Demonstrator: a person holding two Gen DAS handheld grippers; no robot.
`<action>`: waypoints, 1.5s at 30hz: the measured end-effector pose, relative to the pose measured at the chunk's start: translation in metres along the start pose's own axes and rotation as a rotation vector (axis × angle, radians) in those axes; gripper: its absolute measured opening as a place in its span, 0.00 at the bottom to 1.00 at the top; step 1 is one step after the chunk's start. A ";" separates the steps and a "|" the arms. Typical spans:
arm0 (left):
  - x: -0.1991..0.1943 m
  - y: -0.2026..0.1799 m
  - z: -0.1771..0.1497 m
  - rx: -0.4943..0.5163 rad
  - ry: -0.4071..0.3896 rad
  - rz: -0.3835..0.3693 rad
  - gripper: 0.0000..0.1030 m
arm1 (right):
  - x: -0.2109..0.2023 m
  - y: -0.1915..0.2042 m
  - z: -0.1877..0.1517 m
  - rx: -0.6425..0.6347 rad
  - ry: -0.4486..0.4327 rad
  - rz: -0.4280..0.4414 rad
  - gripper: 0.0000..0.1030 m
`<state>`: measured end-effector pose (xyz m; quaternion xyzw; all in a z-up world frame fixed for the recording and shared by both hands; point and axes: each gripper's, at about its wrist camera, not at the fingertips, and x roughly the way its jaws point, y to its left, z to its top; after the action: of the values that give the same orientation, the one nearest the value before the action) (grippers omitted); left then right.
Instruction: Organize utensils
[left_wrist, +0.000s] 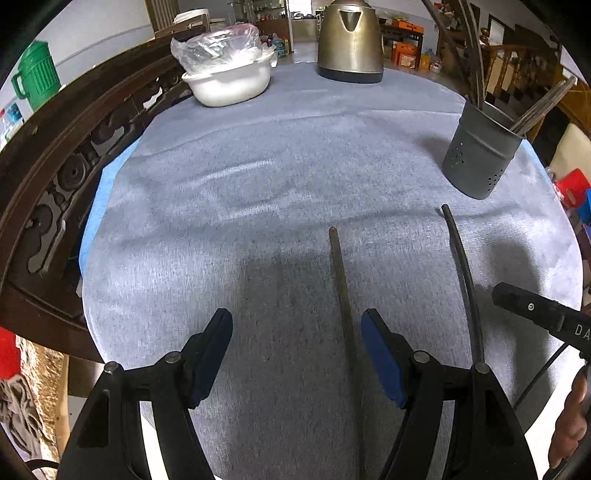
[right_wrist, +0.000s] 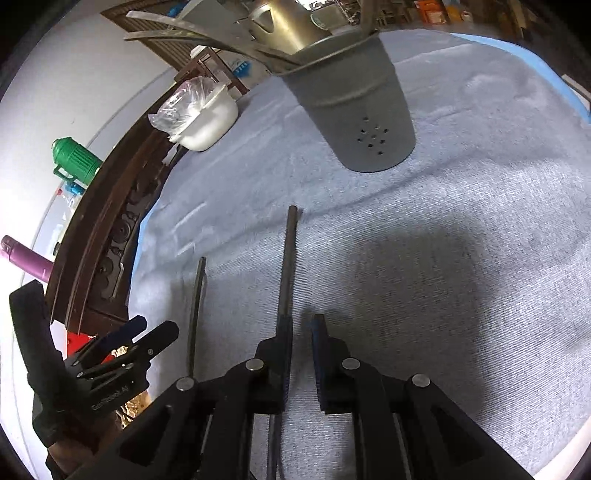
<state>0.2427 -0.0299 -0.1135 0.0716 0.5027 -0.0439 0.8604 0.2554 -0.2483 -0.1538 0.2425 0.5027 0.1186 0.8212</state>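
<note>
Left gripper (left_wrist: 295, 354) gapes wide, empty. Right gripper (right_wrist: 300, 354) barely parted; chopstick (right_wrist: 286, 266) lies against one pad, short of holder (right_wrist: 354, 110) — grip unclear; may slip.

white wall (right_wrist: 55, 92); carved dark wooden chair (left_wrist: 55, 177)

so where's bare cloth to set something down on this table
Free: the wide middle between white bowl, kettle and chopsticks. Crowded: the right side near the utensil holder and the close edge under both claws.
</note>
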 end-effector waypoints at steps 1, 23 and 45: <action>0.000 -0.002 0.001 0.007 -0.004 0.007 0.71 | 0.000 -0.001 0.000 0.001 -0.001 0.001 0.12; 0.007 -0.008 0.009 0.059 -0.018 0.049 0.71 | 0.000 0.025 0.023 -0.123 -0.109 -0.046 0.38; 0.023 0.023 0.021 -0.069 0.066 -0.174 0.71 | 0.030 0.012 0.026 -0.093 -0.004 -0.081 0.10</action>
<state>0.2755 -0.0104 -0.1212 -0.0004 0.5363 -0.0989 0.8382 0.2927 -0.2318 -0.1608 0.1840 0.5045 0.1081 0.8366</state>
